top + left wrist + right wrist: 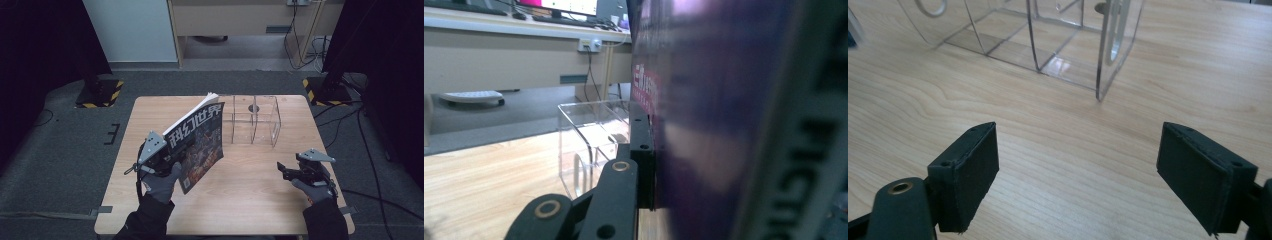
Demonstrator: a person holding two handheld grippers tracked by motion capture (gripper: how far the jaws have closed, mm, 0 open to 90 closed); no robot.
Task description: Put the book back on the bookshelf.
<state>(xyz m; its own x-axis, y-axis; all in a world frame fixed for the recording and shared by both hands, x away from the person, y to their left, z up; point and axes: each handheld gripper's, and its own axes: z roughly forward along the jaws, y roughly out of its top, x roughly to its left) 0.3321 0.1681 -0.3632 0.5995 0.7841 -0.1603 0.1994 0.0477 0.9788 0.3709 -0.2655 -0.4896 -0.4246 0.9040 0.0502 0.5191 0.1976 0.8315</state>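
Note:
My left gripper (172,156) is shut on a magazine (200,140) with a dark cover and white characters. It holds the magazine tilted on edge above the left half of the wooden table (250,200). In the left gripper view the cover (734,125) stands close at the right, with one black finger (642,150) pressed flat against it; the other finger is hidden behind the pages. A clear acrylic rack (252,120) with upright dividers stands just right of the magazine. My right gripper (281,169) hovers low over the table's right front, open and with nothing between its fingers (1078,170), facing the rack (1038,35).
Two stand bases with yellow-black tape (100,92) (325,90) sit on the grey floor behind the table's back corners. Cables (350,125) trail on the floor at the right. Bare tabletop lies between the two grippers.

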